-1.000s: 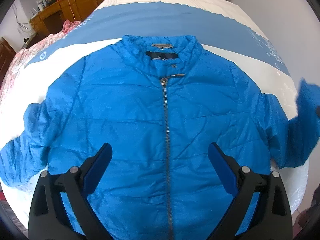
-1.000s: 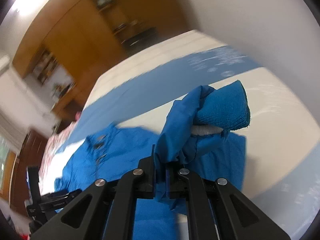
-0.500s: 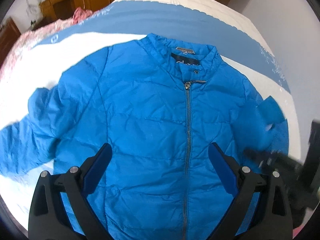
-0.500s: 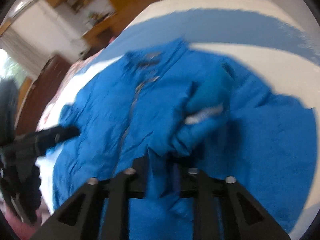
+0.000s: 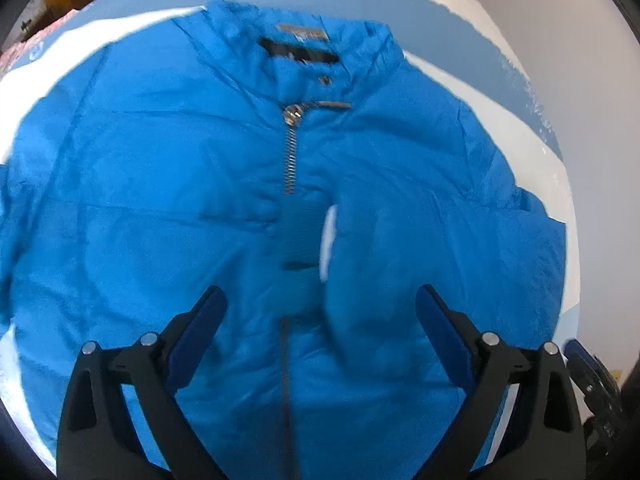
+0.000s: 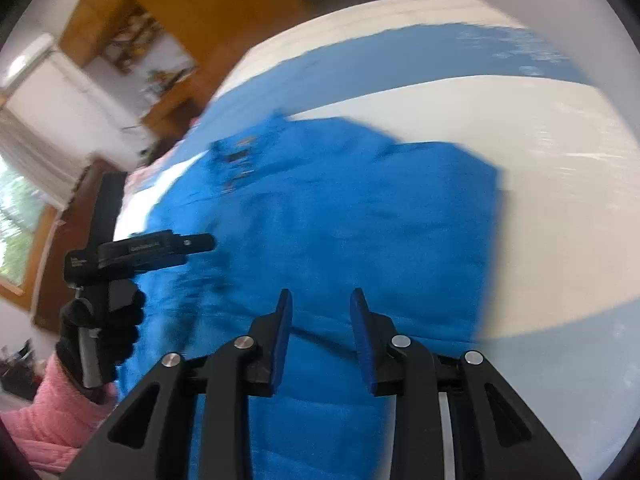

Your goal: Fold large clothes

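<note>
A bright blue zip jacket (image 5: 168, 184) lies front-up on the bed, collar (image 5: 296, 46) at the far side. Its right sleeve (image 5: 384, 240) is folded in over the chest, with the ribbed cuff (image 5: 302, 236) lying on the zipper. My left gripper (image 5: 320, 300) hovers over the lower front; its jaws are wide apart and closing, the pads touching nothing. My right gripper (image 6: 320, 296) hangs above the jacket (image 6: 360, 220) near its right side. Its jaws are a little apart and opening, with nothing between them.
The bed (image 5: 520, 100) has a white and pale blue cover (image 6: 540, 152), with a wall close along its right edge. A black-gloved hand (image 6: 100, 328) with a pink sleeve holds the left gripper. Wooden cupboards (image 6: 180, 12) and a window (image 6: 16, 232) stand beyond.
My right gripper carried the sleeve in over the jacket front, let it go and drew back. My left gripper sank closer to the jacket, jaws a little narrower.
</note>
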